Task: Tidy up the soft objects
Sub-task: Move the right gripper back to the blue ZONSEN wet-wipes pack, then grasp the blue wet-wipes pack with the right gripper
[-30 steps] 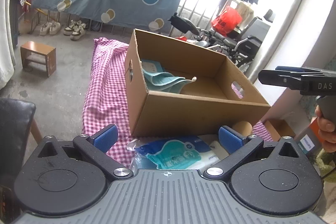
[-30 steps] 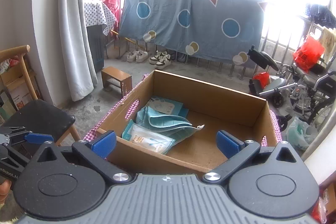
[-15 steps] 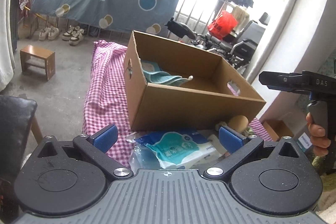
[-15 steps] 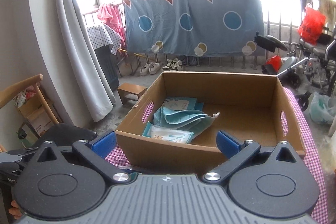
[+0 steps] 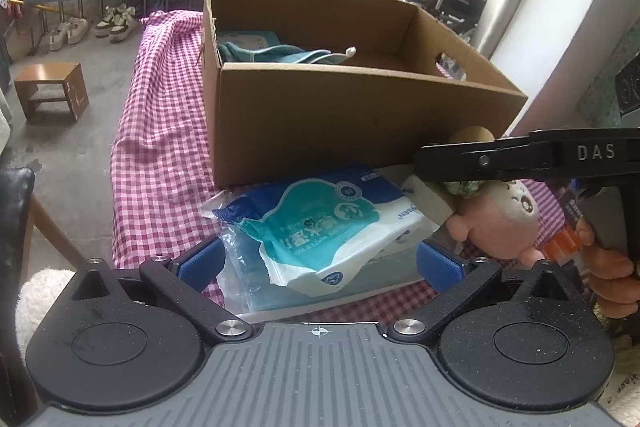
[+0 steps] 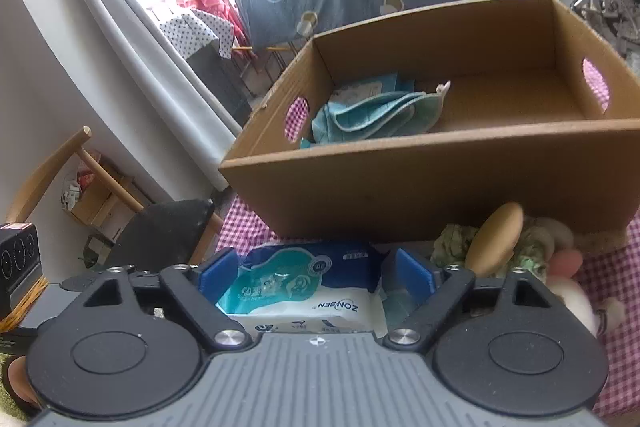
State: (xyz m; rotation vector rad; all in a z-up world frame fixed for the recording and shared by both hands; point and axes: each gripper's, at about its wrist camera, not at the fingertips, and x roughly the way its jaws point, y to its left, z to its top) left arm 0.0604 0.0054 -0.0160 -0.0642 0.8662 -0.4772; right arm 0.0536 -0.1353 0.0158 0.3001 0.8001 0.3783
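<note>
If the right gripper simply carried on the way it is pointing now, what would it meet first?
Most likely the blue and white wipes pack, which already lies between the right gripper's open fingers, whose jaws have just been closing. Beyond it stands the cardboard box; depth is hard to judge.

The right gripper [image 5: 424, 163] hides the plush toy's [image 5: 500, 215] top; box wall hides the towel's [image 5: 280, 53] lower part.

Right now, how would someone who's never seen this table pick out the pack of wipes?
Find the cardboard box on the pink checked cloth. The pack of wipes lies just in front of its near wall. It is the flat white and teal plastic packet, not the pink plush toy to its right.
</note>
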